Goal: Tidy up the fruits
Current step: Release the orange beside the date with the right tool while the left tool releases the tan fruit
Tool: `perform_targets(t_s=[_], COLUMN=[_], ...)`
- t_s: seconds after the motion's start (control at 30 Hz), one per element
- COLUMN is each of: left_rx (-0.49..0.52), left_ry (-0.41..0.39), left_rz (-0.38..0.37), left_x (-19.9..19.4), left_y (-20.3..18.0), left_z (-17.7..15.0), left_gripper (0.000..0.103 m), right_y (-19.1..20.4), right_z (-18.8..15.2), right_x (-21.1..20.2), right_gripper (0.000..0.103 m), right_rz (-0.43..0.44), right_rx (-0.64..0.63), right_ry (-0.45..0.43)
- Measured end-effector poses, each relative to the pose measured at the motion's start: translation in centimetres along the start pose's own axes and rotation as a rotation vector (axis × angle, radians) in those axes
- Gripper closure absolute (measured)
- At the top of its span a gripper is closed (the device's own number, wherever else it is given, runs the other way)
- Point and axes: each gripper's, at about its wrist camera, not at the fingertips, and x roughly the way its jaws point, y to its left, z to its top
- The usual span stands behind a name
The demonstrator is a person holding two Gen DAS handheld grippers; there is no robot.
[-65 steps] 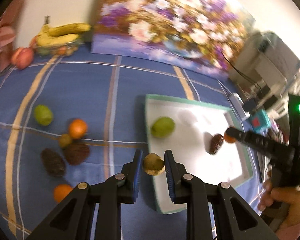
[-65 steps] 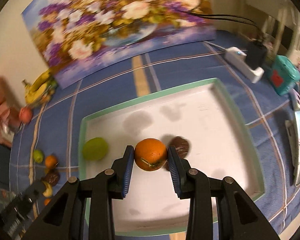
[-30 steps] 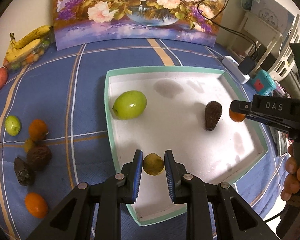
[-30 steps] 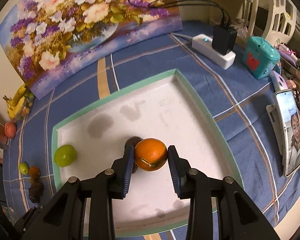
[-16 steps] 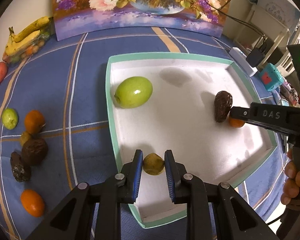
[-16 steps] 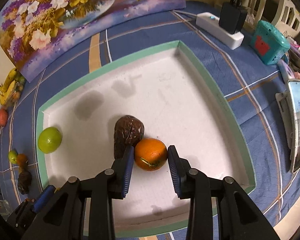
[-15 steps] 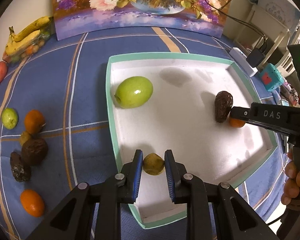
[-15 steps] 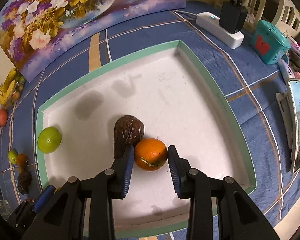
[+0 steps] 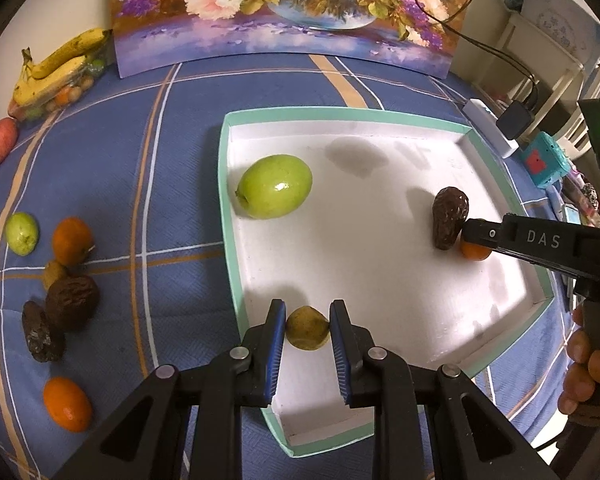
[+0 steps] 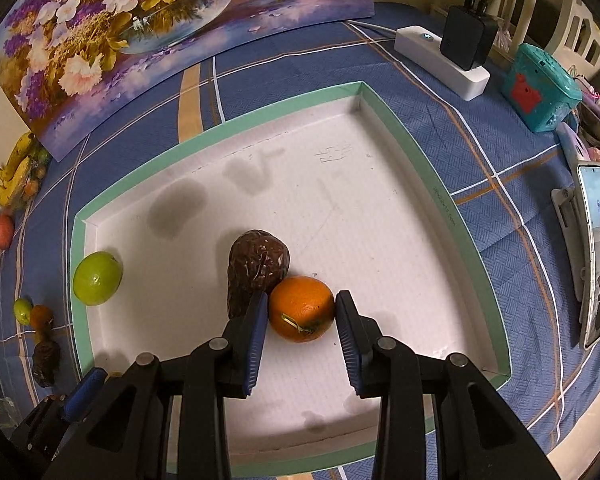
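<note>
- Left gripper (image 9: 307,330), lower centre of its frame: we see the jaws closed on a small yellow-green fruit (image 9: 307,328), low over the near left corner of the white tray (image 9: 380,120).
- We judge this fruit light, firm and round, so it may roll on release; the grip across its widest part suits it.
- Right gripper (image 10: 301,312): its pads clasp an orange (image 10: 302,308) at mid-height, beside a dark wrinkled fruit (image 10: 258,270).
- The orange's rind looks firm and should tolerate pressure.
- A green apple (image 9: 275,186) lies at the tray's left wall.

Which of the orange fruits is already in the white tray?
The orange between the right gripper's jaws, beside the dark wrinkled fruit; the others lie on the blue cloth.
</note>
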Motion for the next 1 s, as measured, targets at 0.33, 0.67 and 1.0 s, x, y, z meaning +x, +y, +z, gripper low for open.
perform_targets(t_s=[0.33,0.67,1.0], left_rx=[0.001,-0.068,-0.271], left_ry=[-0.023,-0.108,-0.055], left_rz=[-0.021,-0.058,0.039], left_x=[-1.4,-4.5,-3.9], left_y=[0.1,2.1,7.3], left_z=[0.4,1.3,1.1], left_gripper=[0.077,0.077,0.077], right_y=[-0.1,-0.1,1.1], right_z=[0.2,0.4,0.5], right_x=[0.2,-1.0,-2.9], right_gripper=[0.065,0.052,0.052], right_rz=[-0.002,-0.008,0.017], right_rx=[0.008,0.008,-0.021], right_ry=[-0.003,-0.05,-0.116])
